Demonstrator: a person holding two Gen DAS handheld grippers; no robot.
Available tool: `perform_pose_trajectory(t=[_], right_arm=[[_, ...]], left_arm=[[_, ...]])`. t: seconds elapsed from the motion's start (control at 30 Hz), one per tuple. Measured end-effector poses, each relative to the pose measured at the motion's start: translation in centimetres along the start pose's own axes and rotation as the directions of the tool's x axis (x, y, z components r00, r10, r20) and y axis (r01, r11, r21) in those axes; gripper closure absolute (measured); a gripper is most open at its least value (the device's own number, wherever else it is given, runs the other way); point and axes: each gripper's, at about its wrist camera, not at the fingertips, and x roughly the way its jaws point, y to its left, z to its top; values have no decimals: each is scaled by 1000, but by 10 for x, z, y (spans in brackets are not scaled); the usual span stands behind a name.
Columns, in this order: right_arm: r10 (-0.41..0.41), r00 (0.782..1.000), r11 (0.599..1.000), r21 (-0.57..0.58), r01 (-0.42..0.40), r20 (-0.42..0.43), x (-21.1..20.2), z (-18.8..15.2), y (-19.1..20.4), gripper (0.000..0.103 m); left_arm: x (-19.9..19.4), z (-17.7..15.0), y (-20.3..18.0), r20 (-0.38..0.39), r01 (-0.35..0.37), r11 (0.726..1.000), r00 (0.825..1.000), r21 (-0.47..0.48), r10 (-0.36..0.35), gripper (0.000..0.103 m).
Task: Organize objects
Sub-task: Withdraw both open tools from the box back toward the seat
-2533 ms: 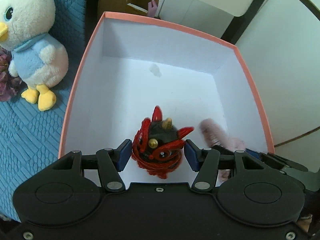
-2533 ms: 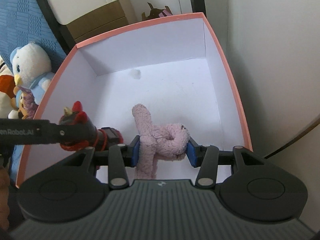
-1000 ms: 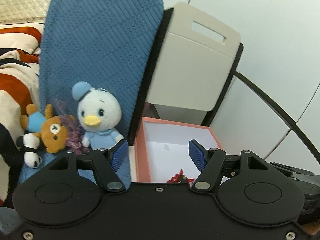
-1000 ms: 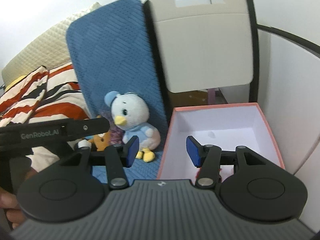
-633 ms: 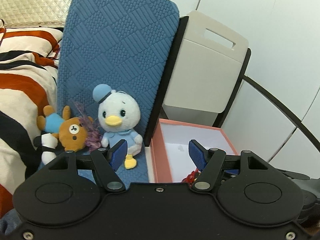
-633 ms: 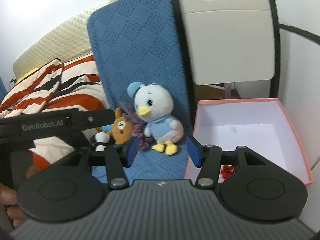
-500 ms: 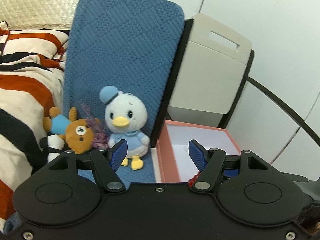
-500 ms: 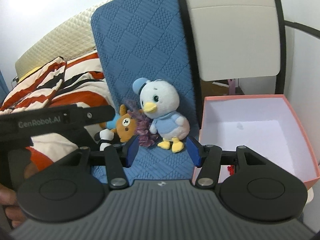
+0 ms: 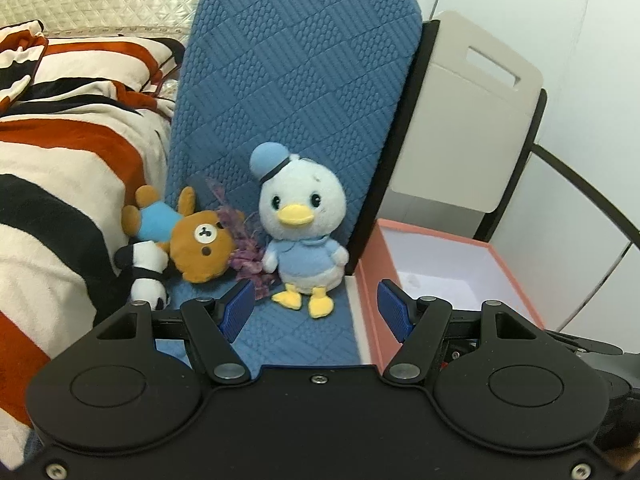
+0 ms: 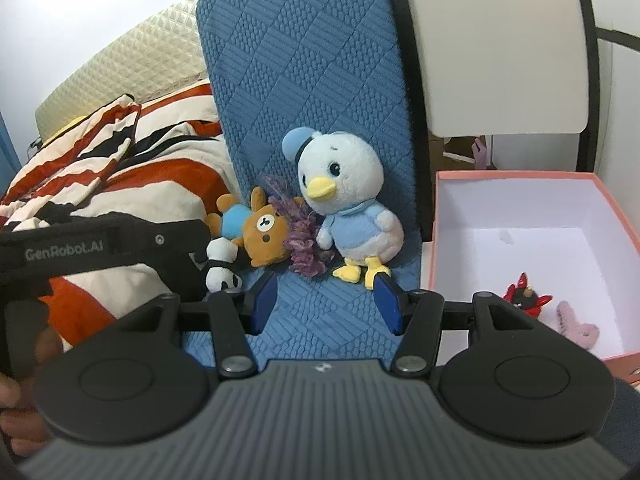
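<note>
Box (image 10: 532, 178): pink-walled, white inside, set just right of the blue cushion (image 10: 304, 80). Holds two items, both near its front wall: red toy (image 10: 525, 294) and pink toy (image 10: 578, 326), side by side. A couple of seconds ago each was clamped in a claw over the box floor; now both lie released. Two items filed.

Left claw (image 9: 316, 310): released, nothing between the blue pads. It has backed out of the box and swung left, so the duck and bear now fill its view, where before there was only box interior.

Right claw (image 10: 326, 304): released, empty. Likewise withdrawn from the box and turned toward the cushion; the box now sits off to its right.

Items outstanding, all on the cushion seat:
- Duck (image 9: 302, 232): white and blue, upright, back against the cushion, just beside the box wall.
- Bear (image 9: 192, 236): brown, lying on its side left of the duck.
- Panda (image 9: 146, 274): black and white, lying below the bear, touching it.
- Purple tuft (image 9: 248, 256): wedged between bear and duck; kind unclear.

Striped blanket (image 9: 60, 140): left of the cushion, not part of the sort.

Assessment: drop-off step complete; both claws face the remaining pile, likely for the next pickup. The duck sits nearest both claws.
</note>
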Motion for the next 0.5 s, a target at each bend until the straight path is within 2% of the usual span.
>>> perform_pose_trajectory(t=[0.5], right_arm=[[26,1000,999,-19,-26,10,31,-15,9,47]], left_arm=[[15,-10,34,-13,-90,995,996,-36,90,37]])
